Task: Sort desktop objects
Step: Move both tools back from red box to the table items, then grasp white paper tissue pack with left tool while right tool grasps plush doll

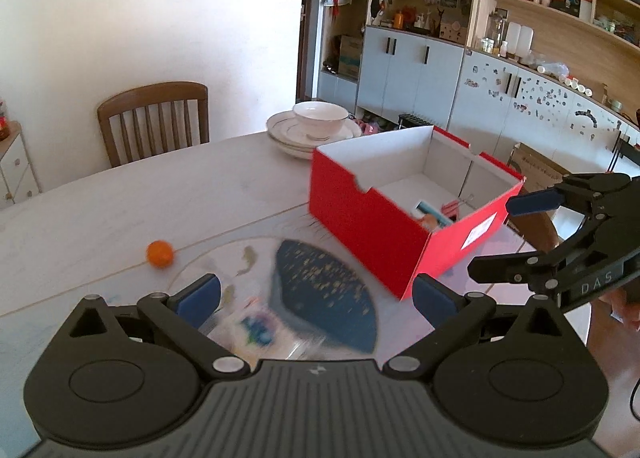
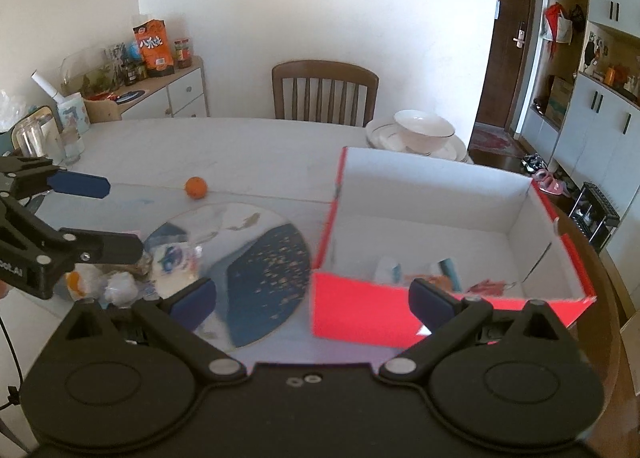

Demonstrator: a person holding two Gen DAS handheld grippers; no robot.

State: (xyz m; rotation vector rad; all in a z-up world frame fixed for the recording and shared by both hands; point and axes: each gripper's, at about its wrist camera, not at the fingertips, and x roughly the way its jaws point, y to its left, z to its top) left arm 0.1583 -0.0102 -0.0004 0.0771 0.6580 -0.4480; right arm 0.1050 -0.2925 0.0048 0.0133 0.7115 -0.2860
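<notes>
Left wrist view: both your grippers empty beside the red box (image 1: 372, 214).
Left gripper (image 1: 316, 294) jaws wide apart; right gripper (image 2: 312, 296) likewise; orange ball (image 1: 160, 253) left of box.

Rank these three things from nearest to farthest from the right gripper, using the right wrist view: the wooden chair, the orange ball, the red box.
Measured from the right gripper:
1. The red box, just ahead, its near wall between the open jaws.
2. The orange ball, further up the table, to the left.
3. The wooden chair, beyond the table's far edge, against the wall.
</notes>
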